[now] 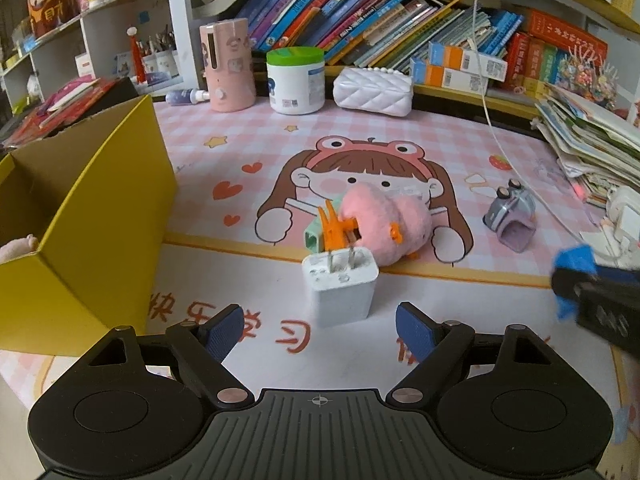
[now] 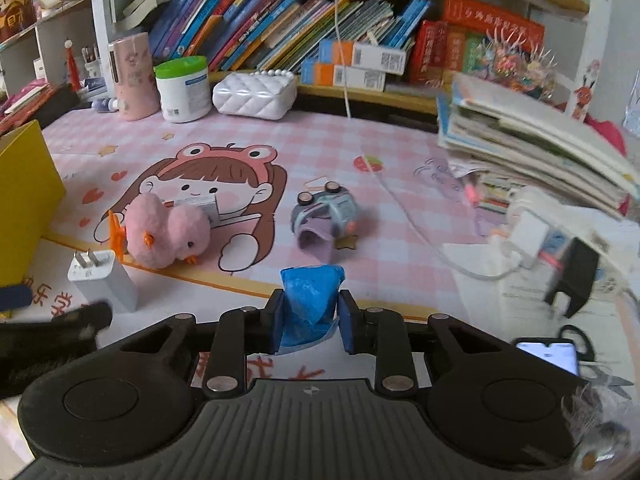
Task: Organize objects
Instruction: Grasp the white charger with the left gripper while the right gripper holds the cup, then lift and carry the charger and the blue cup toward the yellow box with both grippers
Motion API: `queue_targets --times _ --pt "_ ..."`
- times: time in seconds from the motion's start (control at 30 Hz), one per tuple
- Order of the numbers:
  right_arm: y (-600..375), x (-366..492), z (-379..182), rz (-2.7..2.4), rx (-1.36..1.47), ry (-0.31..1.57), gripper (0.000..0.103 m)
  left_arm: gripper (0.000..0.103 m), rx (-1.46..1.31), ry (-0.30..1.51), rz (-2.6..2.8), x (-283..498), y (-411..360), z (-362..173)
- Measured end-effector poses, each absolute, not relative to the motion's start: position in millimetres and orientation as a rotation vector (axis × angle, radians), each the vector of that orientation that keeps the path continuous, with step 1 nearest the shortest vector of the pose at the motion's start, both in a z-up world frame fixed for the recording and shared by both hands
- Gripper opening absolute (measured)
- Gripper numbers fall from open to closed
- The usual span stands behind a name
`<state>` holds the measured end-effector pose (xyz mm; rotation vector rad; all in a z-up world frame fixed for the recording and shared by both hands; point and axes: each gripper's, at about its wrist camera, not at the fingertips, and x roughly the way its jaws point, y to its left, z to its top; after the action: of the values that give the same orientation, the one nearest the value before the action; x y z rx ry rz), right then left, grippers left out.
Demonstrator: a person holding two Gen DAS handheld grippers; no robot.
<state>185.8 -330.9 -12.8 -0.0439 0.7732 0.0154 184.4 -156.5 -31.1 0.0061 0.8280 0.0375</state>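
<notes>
Left gripper (image 1: 320, 326) agape before charger (image 1: 340, 286) (box (image 1: 80, 240) beside); right gripper (image 2: 311, 316) pinches blue wad (image 2: 310, 296).

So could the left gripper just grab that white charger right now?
Probably yes. The left gripper is open, the white charger stands just ahead between its fingers, and nothing lies between them.

Open mat betw. yellow box (image 1: 92, 216) & white charger (image 1: 340, 284); pink plush (image 1: 384, 224) just behind.

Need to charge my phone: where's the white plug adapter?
White charger stands prongs-up just ahead of the open left gripper, with the pink plush chick behind it.
</notes>
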Motion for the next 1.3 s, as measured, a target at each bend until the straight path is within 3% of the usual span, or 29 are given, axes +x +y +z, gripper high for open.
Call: queue_targets --times 0.27,0.33,0.57,0.67,1.3 --pt "-340 178 -15 0.008 -0.092 0.761 0.025 0.077 -0.001 0.829 0.049 203 -172 -40" --pt "-342 177 -16 0.005 -0.097 0.762 0.025 0.067 0.008 0.836 0.066 209 -174 -43" --pt "-343 175 -17 0.010 -0.101 0.772 0.025 0.056 -0.002 0.856 0.110 222 -173 -52" --pt "-343 174 -19 0.014 -0.102 0.786 0.025 0.042 -0.010 0.867 0.098 225 -170 -56" --pt "-298 162 -10 0.020 -0.061 0.847 0.025 0.042 -0.028 0.771 0.014 166 -136 -15"
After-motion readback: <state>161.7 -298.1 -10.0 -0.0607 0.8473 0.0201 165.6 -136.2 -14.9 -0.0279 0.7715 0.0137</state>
